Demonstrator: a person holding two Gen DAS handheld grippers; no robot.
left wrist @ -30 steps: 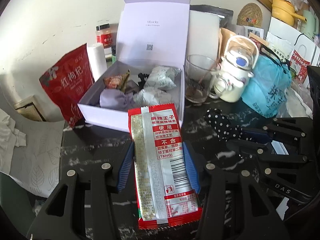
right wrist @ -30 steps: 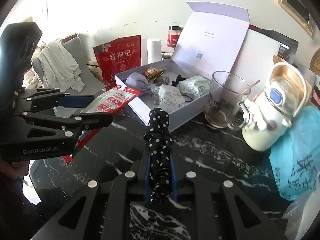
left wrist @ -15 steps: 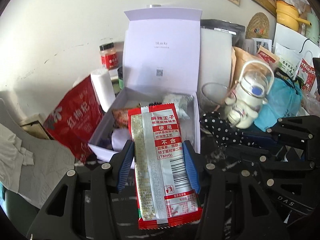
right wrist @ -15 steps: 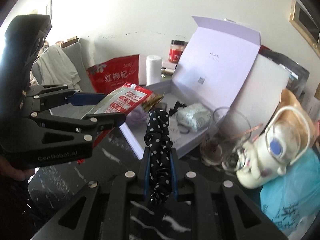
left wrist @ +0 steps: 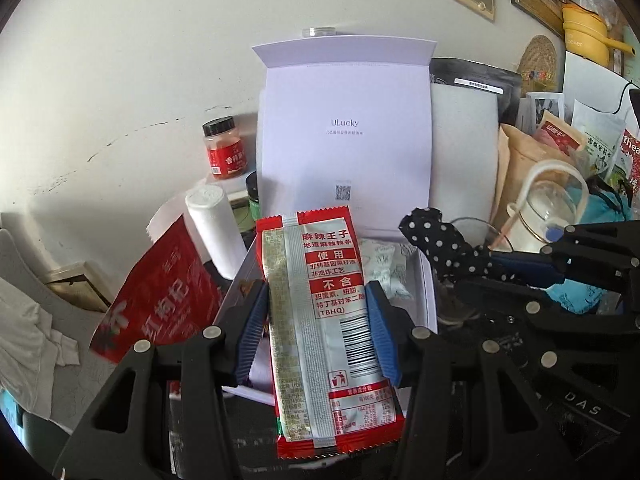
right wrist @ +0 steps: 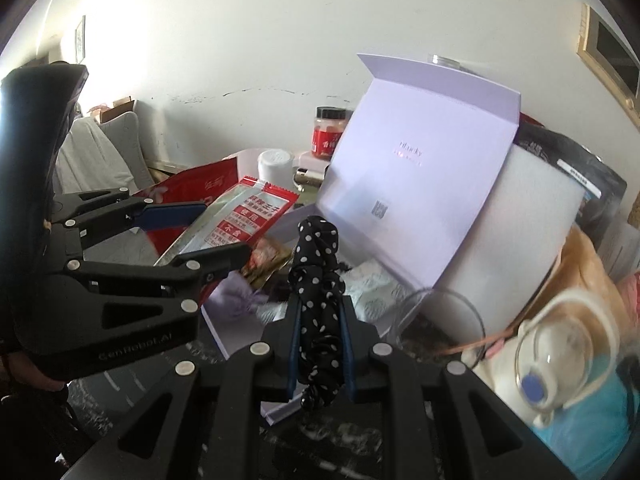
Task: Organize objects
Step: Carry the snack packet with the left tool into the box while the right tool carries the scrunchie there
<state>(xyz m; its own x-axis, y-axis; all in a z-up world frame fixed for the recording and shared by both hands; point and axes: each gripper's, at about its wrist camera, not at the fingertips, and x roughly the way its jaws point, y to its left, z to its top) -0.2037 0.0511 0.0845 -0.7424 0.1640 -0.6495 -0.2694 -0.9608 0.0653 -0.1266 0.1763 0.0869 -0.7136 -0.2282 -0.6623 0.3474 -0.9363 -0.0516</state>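
The left gripper is clamped on a red-and-silver snack packet, its blue pads pressing the packet's two long edges; the packet's top edge reaches out over the near wall of the open lavender gift box. The right gripper is clamped on a black polka-dot scrunchie, which stands up between its pads above the box's near right corner. From the right wrist view the two tools sit close side by side, the packet to the left of the scrunchie, with only a narrow gap between them.

Inside the box lie a pale patterned pouch, a lilac cloth and a crinkled foil wrapper; how much bare floor remains is hard to judge through the blur. The upright lid closes off the far edge. A red goji bag and a white roll crowd the left wall, a glass cup and a white bottle the right.
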